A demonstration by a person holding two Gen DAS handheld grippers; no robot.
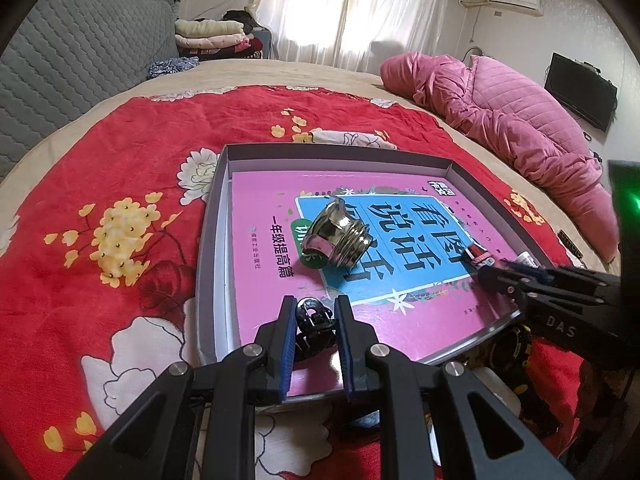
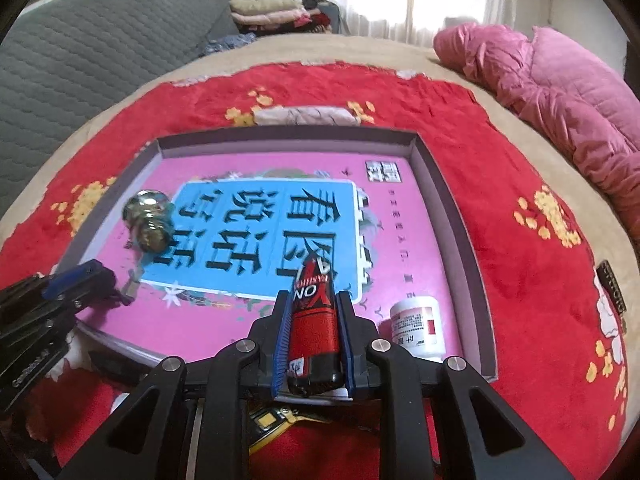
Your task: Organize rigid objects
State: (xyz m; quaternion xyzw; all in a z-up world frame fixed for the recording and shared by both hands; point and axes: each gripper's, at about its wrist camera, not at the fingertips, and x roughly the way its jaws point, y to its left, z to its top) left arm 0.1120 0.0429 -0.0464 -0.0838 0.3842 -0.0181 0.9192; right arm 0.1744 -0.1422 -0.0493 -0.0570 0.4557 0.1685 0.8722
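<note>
1. Left tongs (image 1: 316,320), at the bottom centre of the left wrist view, are clamped narrow on a black hair clip (image 1: 314,322) over the near edge of the shallow box (image 1: 340,151); the clip is glossy and irregular, so I judge it could twist or spring out of the blue pads.
2. Right tongs (image 2: 312,334), bottom centre of the right wrist view, grip a red-and-black tube (image 2: 314,320) printed "ON" and "FASHION"; held by its rear half with its nose pointing ahead, it may pivot downward.
3. Just right of it lies a white jar (image 2: 418,330) with a red-edged label, text too small to read; a careless release could knock it.
4. Beneath the box's near rim lies a yellow-and-black watch (image 1: 514,346), not yet boxed.
5. Mid-frame, a shiny metal fitting (image 1: 334,236) lies on its side on the pink book (image 2: 224,322), whose cover shows large Chinese characters; it looks round and could roll if the soft bed shifts.
6. Right tongs' arm reads "DAS".
</note>
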